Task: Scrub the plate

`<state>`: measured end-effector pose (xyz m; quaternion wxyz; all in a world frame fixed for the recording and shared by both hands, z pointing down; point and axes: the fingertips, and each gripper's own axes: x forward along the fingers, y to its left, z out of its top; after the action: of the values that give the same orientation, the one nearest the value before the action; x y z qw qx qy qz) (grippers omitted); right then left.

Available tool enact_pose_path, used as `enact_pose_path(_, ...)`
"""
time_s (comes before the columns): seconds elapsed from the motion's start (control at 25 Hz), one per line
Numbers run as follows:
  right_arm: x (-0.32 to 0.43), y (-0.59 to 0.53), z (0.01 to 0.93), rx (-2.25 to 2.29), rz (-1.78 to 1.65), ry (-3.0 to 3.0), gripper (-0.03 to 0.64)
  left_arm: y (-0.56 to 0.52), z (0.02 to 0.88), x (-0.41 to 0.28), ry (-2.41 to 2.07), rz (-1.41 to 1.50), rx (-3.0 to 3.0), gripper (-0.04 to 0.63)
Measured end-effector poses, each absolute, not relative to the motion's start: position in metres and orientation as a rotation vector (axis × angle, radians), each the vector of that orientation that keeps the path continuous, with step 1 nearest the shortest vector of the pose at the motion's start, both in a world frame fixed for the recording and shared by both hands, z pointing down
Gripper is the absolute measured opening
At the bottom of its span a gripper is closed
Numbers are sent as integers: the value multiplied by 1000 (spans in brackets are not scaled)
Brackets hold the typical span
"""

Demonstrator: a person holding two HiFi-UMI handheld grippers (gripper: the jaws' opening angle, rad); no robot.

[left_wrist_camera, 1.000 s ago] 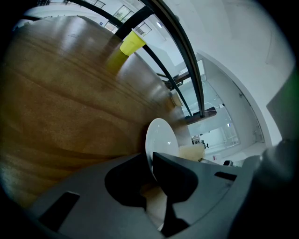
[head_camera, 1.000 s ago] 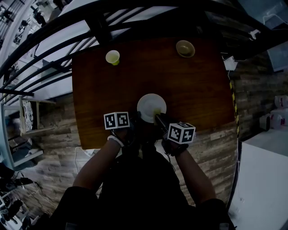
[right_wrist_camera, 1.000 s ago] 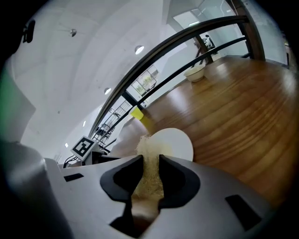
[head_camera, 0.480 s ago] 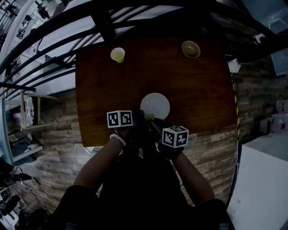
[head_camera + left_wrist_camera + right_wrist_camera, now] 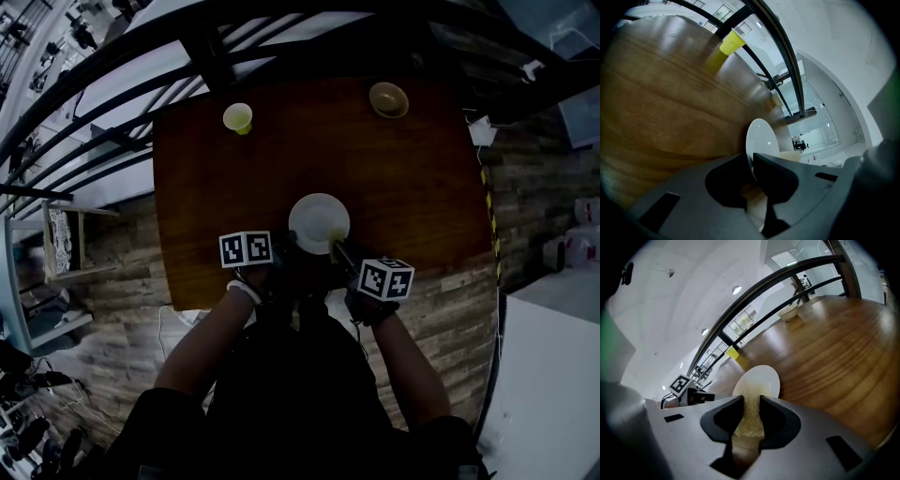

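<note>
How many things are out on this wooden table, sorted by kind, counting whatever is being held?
plate: 1
sponge: 1
cup: 1
bowl: 1
Total: 4

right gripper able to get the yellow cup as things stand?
Probably not: right gripper is shut on a sponge on the plate; yellow cup sits at the table's far left.

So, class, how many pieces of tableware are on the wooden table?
3: a yellow cup at the far left corner, a bowl at the far right corner, and a white plate near the front edge. None appears hidden.
</note>
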<state>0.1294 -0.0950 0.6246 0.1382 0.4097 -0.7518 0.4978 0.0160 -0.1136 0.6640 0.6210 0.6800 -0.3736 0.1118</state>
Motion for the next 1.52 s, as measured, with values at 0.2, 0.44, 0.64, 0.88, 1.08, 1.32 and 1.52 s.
enact_pose_path(0.2,146,-106,622,1245,1428,-2163,117,-112,664,18,-858,264,1569,57)
enact_pose_path(0.44,156,-108,614,1314,1422,-2148,117,-112,661,14,-869,237,1568,57)
enact_pose_path(0.64,152,-105,594,1349,1432,-2182,117,-116,648,-8,-884,142,1583,57)
enact_pose_path(0.88,135,-87,570,1301,1464,-2244,117,-123,596,-44,-1007,192,1777,57)
enact_pose_path(1.08,110,-70,540,1196,1439,-2333,117,-123,519,-41,-1115,328,2132,57)
enact_pose_path(1.32,88,-78,481,1159,1152,-2478,117,-121,421,-10,-1210,357,2506,57)
enact_pose_path(1.52,86,-93,421,1230,790,-2613,117,-117,367,16,-1243,169,2666,57)
